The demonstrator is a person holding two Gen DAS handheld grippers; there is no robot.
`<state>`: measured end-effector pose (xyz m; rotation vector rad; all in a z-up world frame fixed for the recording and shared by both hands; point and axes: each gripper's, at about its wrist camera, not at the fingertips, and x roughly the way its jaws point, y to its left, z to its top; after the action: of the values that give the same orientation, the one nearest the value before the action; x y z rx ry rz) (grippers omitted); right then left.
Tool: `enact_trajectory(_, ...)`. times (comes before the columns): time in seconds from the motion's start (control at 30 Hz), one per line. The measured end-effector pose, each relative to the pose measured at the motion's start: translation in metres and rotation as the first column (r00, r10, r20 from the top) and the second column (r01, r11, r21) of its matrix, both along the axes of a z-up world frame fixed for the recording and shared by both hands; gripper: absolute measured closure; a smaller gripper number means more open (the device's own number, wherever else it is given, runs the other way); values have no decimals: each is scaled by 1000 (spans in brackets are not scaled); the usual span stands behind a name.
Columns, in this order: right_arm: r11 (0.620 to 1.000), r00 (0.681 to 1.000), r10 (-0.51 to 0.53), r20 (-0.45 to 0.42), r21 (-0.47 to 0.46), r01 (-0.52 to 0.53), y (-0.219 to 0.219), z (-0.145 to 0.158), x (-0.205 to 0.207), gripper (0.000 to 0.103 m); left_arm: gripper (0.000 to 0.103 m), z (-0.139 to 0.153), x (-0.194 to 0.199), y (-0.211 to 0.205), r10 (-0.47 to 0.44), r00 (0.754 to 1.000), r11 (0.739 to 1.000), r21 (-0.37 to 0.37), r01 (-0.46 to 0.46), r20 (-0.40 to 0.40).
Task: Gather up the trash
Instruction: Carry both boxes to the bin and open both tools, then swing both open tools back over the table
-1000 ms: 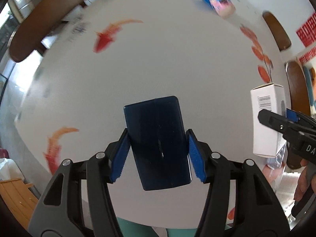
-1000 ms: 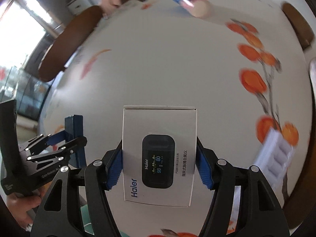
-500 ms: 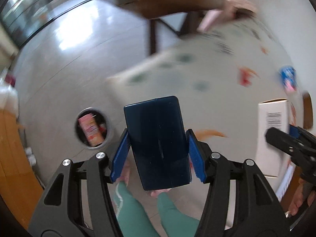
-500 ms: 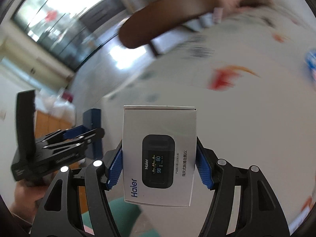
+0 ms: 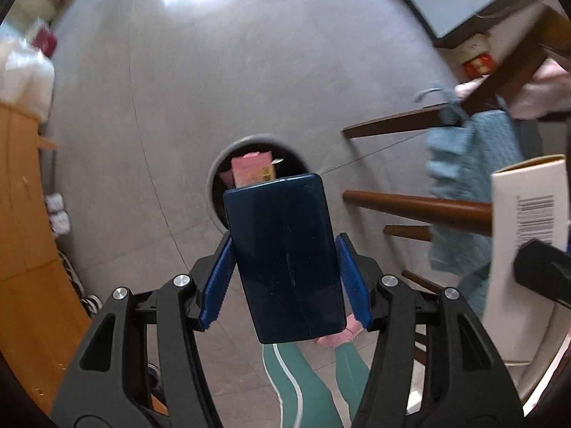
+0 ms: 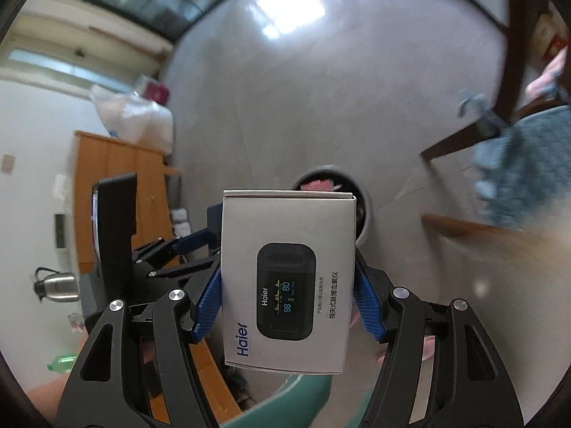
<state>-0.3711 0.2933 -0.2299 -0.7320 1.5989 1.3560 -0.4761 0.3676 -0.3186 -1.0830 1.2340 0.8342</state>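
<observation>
Left wrist view looks straight down at a grey tiled floor, where the left gripper pinches a dark blue box between its blue pads, both pads pressed flat against the box's long sides. Directly beyond the top edge of that box stands a round trash bin on the floor, with pink packaging lying inside it. To the right, dark wooden chair legs reach across the floor, and a blue-grey knitted cloth hangs over them. At the far right edge the white box shows its barcode side, with part of the right gripper dark in front of it. The person's green trouser legs appear below the blue box. Right wrist view shows the right gripper clamped on the white box, its blue pads tight against both sides; the face of the box bears a printed device picture and the word Haier. The trash bin sits just behind the box's top edge, partly hidden by it. On the left the left gripper is seen side-on, before a wooden cabinet.
</observation>
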Motion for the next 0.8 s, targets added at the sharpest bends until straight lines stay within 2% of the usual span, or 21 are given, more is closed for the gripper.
enact_trajectory(0.23,982,998,-54,42,-178,60,53,-182,-28,38,49,-160,-21,21,4,1000,990,-144,-3,3)
enact_trajectory(0.27,976,997,-56,55,-207,67,59,-211,-31,38,49,-174,-20,22,8,1000,987,-158,-6,11)
enact_trajectory(0.33,967,997,-59,56,-246,71,62,-249,-41,38,49,-211,-19,27,-10,1000,985,-172,10,0)
enact_trajectory(0.4,958,997,-60,41,-278,69,61,-278,-41,36,48,-235,-19,29,-22,1000,984,-176,20,-11)
enact_trajectory(0.43,952,998,-45,44,-301,56,62,-290,-45,36,44,-246,-17,31,-23,1000,982,-188,21,-11)
enact_trajectory(0.47,948,999,-25,48,-317,39,62,-298,-48,28,40,-252,-16,31,-20,1000,980,-197,16,-19)
enact_trajectory(0.53,947,997,-14,81,-318,39,60,-300,-47,22,23,-259,-18,31,-6,999,981,-195,-5,-53)
enact_trajectory(0.6,948,996,-26,83,-313,51,57,-292,-43,21,22,-253,-19,29,-12,997,985,-173,-1,-77)
enact_trajectory(0.7,959,994,-28,103,-279,56,57,-266,-36,21,22,-232,-24,23,3,997,986,-163,-15,-72)
enact_trajectory(0.8,978,995,-16,99,-206,36,59,-215,-34,21,22,-198,-33,17,33,999,989,-144,-38,-36)
